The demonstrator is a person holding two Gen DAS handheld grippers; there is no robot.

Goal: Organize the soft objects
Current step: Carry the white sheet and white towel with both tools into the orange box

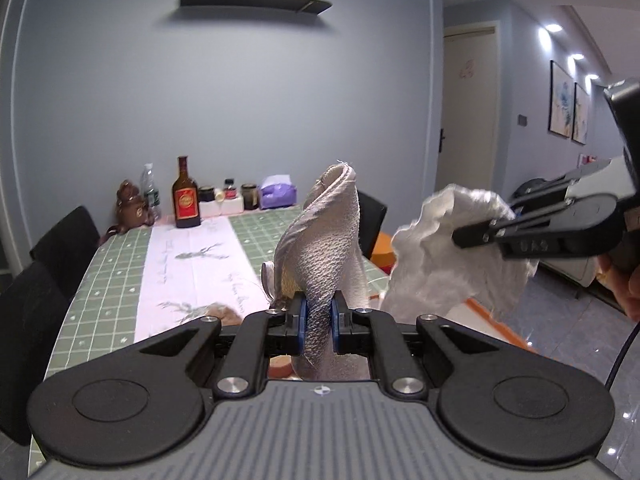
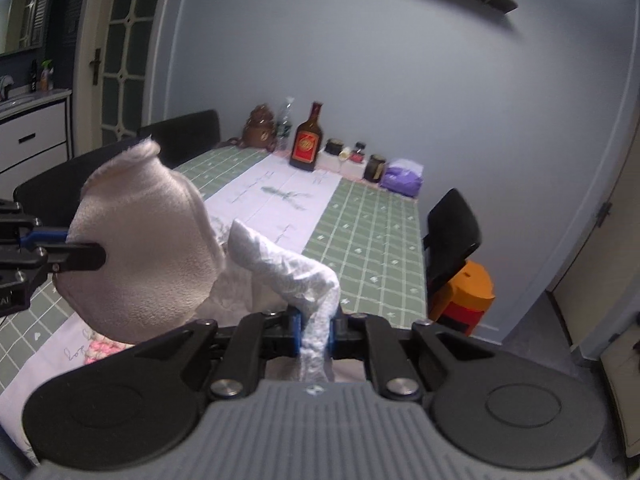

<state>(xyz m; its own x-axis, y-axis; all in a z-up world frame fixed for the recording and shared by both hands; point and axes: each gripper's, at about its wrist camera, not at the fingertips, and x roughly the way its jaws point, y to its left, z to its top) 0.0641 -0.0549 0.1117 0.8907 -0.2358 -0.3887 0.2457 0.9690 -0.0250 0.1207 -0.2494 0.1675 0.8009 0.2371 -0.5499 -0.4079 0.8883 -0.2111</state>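
left tongs (image 1: 318,322): clenched on a beige cloth (image 1: 332,240), held up above the table (image 1: 116,264).
right tongs (image 2: 316,334): clenched on a white cloth (image 2: 296,268), also lifted, just beside the beige one.
far end of table: brown bottle (image 1: 186,196), jars (image 1: 249,195), purple tissue pack (image 1: 278,195).
around: black chairs (image 1: 64,240), orange stool (image 2: 466,296).

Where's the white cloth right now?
Pinched in the right gripper, the white cloth hangs above the table's near end, just right of the beige cloth.
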